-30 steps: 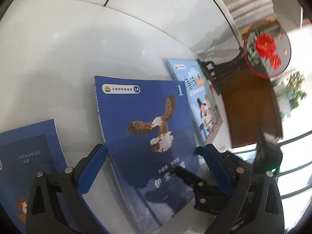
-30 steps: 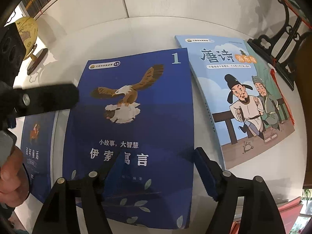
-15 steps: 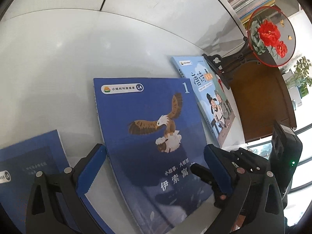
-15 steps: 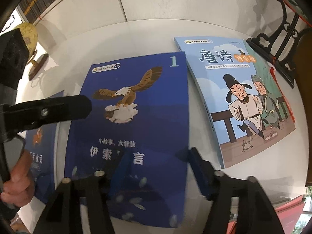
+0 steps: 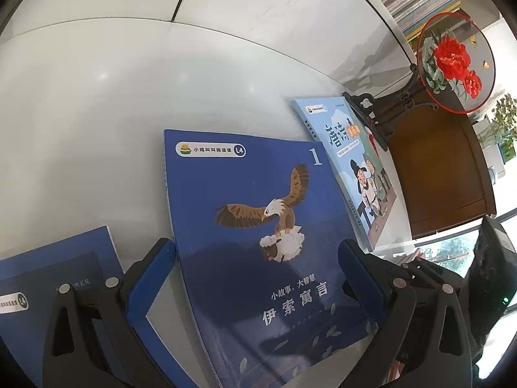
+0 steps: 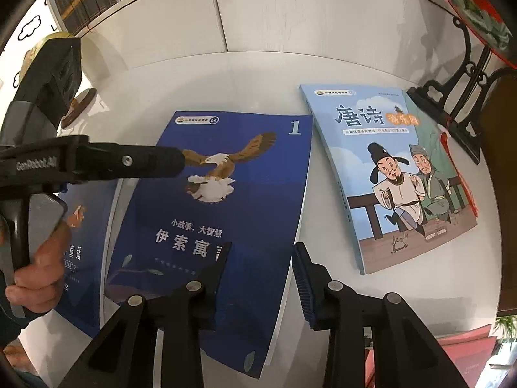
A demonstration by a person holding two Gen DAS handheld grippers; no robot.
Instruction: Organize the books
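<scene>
Three books on white table: dark blue book [image 6: 84, 242] lower left, eagle book [image 6: 226, 200] centre, light blue book [image 6: 397, 177] right.
Left gripper [image 5: 258, 278] spread wide, holding nothing. Right gripper [image 6: 261, 268], jaws just closing around eagle book's right edge; whether pads press yet, cannot tell. Risk: thin cover slips or buckles.

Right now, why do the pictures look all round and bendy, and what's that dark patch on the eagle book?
Left wrist view: fisheye lens bends the white table edges; the hand-held gripper shades the eagle book. Right wrist view: same bending, corners black, light blue book sharp.
</scene>
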